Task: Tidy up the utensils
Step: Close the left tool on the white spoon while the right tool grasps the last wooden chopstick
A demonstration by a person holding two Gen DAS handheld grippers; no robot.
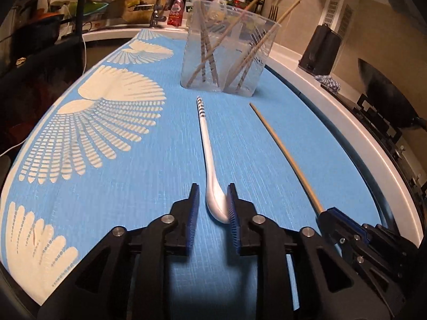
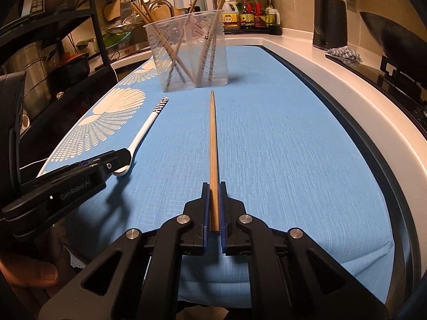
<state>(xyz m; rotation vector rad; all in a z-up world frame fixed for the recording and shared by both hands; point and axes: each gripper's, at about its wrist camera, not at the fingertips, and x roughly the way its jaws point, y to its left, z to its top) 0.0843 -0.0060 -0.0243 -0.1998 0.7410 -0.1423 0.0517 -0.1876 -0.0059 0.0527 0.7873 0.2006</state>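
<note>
Both claws near mat (image 1: pixel 133 186) front edge; open mat ahead.

"GenRobot.AI" (white) on left gripper (image 2: pixel 117 161)

One clear plastic cup (image 2: pixel 190 53), holding several chopsticks, count unclear. Before the cup on the mat: one white spoon (image 1: pixel 209 157), one loose wooden chopstick (image 2: pixel 213 144).

White spoon (image 1: pixel 210 165), blue-striped handle; tan chopstick (image 2: pixel 213 154); blue mat (image 1: pixel 160 186).
</note>
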